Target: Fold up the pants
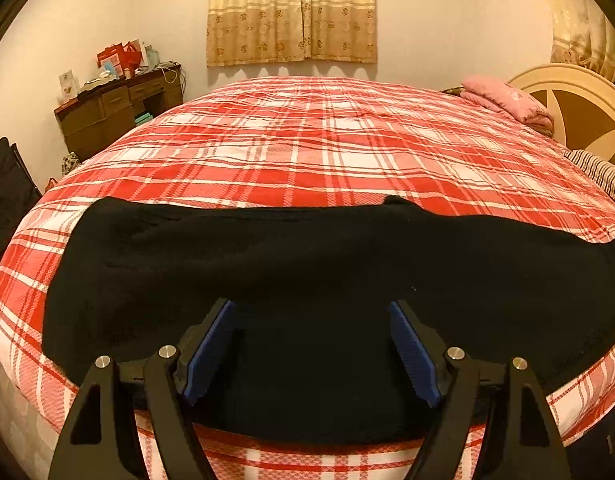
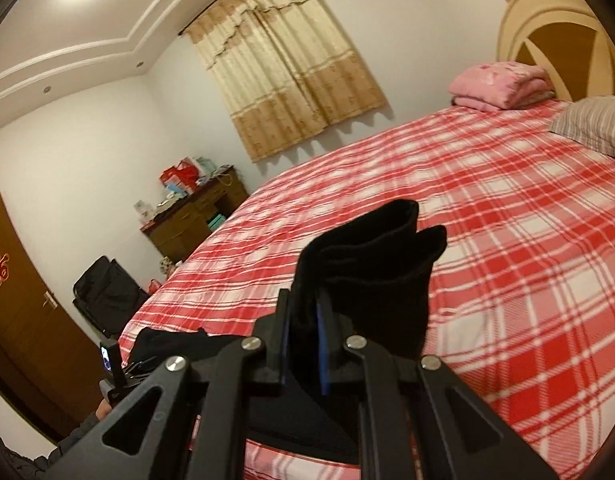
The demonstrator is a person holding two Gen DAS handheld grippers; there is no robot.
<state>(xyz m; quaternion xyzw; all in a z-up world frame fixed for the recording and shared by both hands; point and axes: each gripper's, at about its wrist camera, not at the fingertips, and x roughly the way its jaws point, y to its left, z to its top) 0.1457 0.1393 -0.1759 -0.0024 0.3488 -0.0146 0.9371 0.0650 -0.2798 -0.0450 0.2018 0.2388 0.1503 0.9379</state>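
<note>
We are working midway through the fold on a bed [image 1: 307,140] covered in red plaid: the pants [image 1: 307,264] are lying as a long black band across the near edge, apparently already doubled leg over leg, though the dark cloth is hiding its layers. Our left gripper [image 1: 311,344] is hovering over the middle of the band, its fingers [image 1: 209,344] standing wide and holding nothing. Our right gripper [image 2: 303,344] is pinching one end of the pants [image 2: 371,272] and raising it off the bed, two cuff-like edges poking up past the narrow fingers. We judge the crosswise fold is still to come: carrying this end over and smoothing it flat.
</note>
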